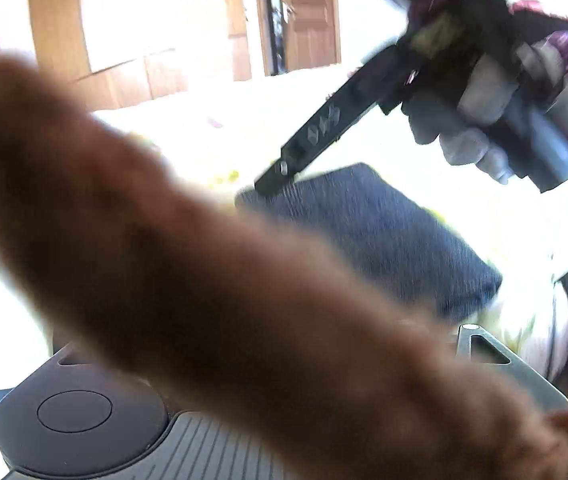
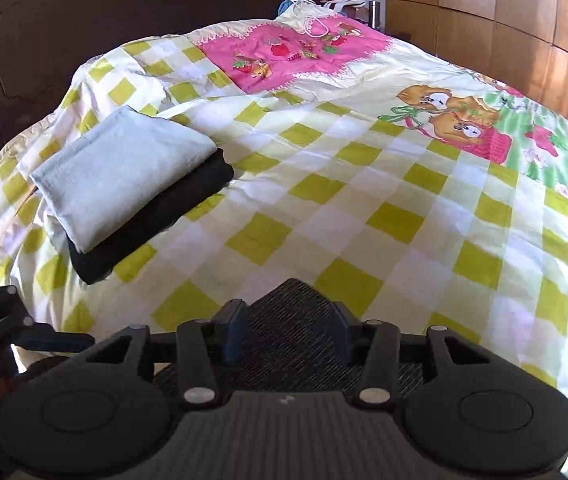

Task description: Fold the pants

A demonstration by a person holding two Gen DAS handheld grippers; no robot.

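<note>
On the checked bedspread [image 2: 324, 184], close below the right gripper [image 2: 290, 332], a dark ribbed pair of pants [image 2: 292, 344] is seen already brought into a compact folded block; the same block is shown in the left wrist view as a blue-grey rectangle [image 1: 376, 236] lying flat. The right gripper's blue fingers [image 2: 235, 334] are seen standing apart, with the fabric below and between them but not pinched, so the garment is judged to be released. Whether the left gripper [image 1: 436, 344] is open or closed cannot be told, since most of it is hidden behind a blurred brown furry mass [image 1: 172, 264] crossing the lens. The folding itself is judged finished or nearly so. Farther up the bed, a pale folded cloth [image 2: 120, 172] is stacked on a black folded one [image 2: 156, 224], and what may remain is placing the pants with that pile.
</note>
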